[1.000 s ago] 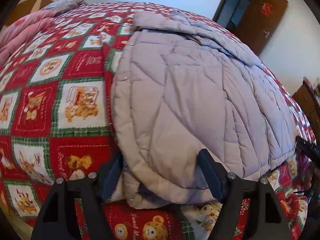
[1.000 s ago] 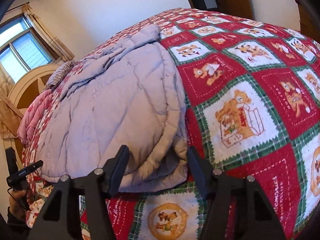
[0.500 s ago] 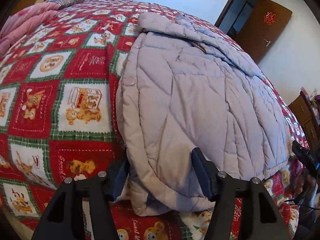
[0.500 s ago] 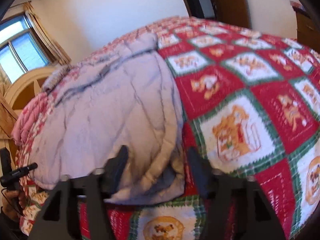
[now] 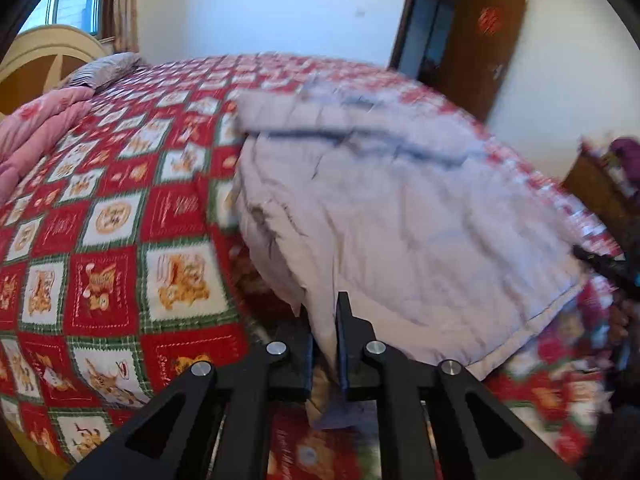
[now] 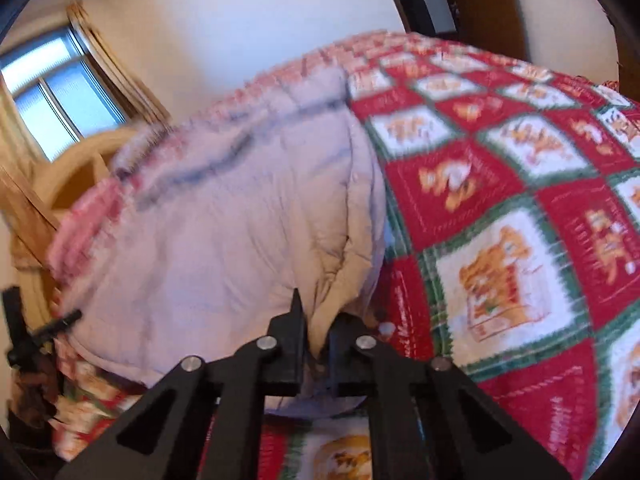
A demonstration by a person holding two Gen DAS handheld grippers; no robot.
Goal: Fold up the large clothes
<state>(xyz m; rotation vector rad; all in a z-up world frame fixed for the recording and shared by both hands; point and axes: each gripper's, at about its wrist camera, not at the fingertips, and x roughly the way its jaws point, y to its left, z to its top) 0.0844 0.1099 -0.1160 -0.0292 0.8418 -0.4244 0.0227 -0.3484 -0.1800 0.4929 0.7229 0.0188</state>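
A large pale lilac quilted jacket [image 5: 400,220] lies on a bed with a red, green and white bear-pattern quilt [image 5: 120,220]. My left gripper [image 5: 324,332] is shut on the jacket's near left hem corner and lifts it off the quilt. My right gripper [image 6: 316,332] is shut on the jacket's [image 6: 240,248] near right hem corner, also raised. The jacket's far end with the collar still rests on the bed. Both views are blurred by motion.
A pink blanket [image 5: 36,132] and a striped pillow [image 5: 104,70] lie at the bed's head by a rounded wooden headboard [image 5: 44,60]. A brown door [image 5: 480,40] stands open beyond the bed. A window [image 6: 60,108] is behind the headboard. The other gripper's tip [image 5: 600,266] shows at the right.
Both grippers closed from open onto the jacket's near hem corners and have lifted them up off the quilt. The cameras have tilted upward.
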